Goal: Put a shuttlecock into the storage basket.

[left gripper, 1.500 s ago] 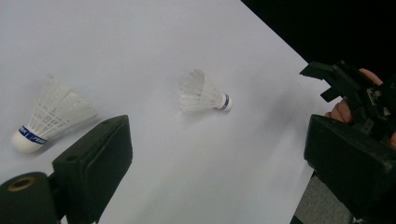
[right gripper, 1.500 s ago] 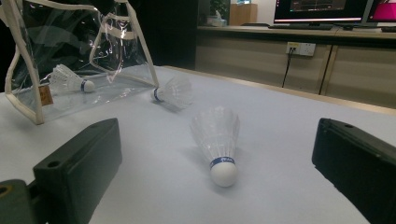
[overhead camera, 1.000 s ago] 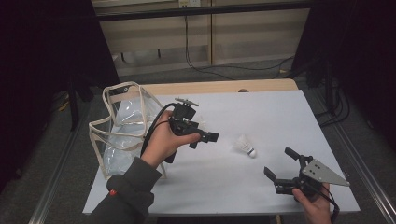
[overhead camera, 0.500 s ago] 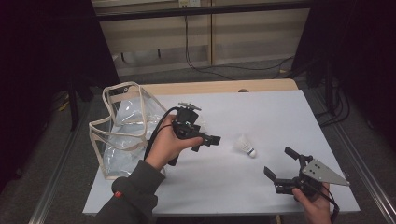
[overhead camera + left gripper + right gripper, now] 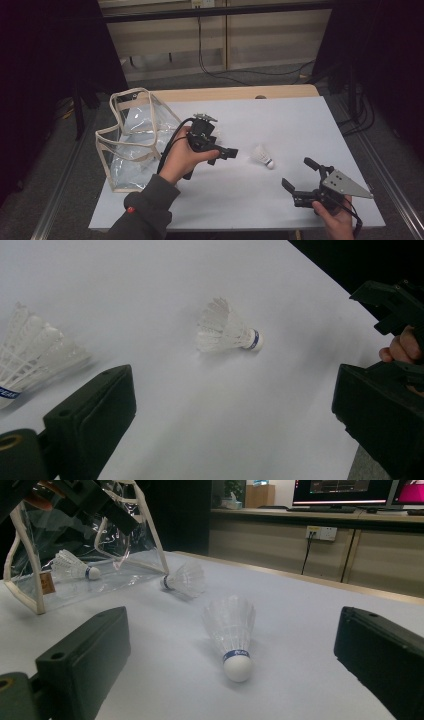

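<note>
The shuttlecock (image 5: 262, 156) lies on its side just right of the wide-open left claw (image 5: 227, 152), cork toward the open right claw (image 5: 298, 175).

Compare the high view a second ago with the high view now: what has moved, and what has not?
The left gripper has dropped slightly toward the table, jaws open, holding nothing. The shuttlecock, clear bag and open right gripper stayed put.

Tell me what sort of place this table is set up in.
Probably an office or lab room used for recording. Computer monitors glow on a long wooden counter, a wall socket has a cable running from it, and the white table sits between metal rails.
</note>
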A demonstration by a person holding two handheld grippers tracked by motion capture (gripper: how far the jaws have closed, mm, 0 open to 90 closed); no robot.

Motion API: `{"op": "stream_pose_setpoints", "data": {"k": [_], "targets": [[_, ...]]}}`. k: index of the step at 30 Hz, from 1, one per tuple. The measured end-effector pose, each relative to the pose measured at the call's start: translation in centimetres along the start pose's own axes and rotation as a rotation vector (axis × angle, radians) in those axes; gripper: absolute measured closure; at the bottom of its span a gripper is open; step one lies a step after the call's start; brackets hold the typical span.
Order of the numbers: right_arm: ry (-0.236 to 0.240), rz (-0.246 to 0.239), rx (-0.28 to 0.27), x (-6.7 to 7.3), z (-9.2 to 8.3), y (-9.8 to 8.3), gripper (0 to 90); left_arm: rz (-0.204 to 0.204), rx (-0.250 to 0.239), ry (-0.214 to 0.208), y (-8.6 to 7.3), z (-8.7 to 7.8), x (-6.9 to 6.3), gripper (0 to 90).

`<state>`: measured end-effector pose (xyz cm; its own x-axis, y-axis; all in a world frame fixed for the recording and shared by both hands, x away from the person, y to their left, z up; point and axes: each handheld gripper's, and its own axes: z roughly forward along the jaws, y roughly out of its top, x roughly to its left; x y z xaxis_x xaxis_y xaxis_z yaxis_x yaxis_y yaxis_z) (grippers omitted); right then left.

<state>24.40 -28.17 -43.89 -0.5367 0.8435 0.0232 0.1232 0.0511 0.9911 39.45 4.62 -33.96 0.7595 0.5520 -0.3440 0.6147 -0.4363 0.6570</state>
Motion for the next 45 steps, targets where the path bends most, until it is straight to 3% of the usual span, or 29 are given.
{"op": "stream_pose_setpoints", "data": {"k": [14, 20, 45], "targets": [[-0.004, 0.0, 0.0, -0.1, -0.1, 0.0, 1.5, 0.03, 0.004, -0.021, -0.2, 0.9, -0.2, 3.6], [-0.005, 0.005, -0.004, -0.1, 0.0, 0.1, 1.5, 0.038, 0.01, -0.01, -0.2, 1.1, -0.2, 3.6], [-0.005, 0.007, -0.003, -0.3, 0.3, 0.0, 1.5, 0.086, 0.038, -0.026, -0.5, 3.8, -0.6, 3.6]]}}
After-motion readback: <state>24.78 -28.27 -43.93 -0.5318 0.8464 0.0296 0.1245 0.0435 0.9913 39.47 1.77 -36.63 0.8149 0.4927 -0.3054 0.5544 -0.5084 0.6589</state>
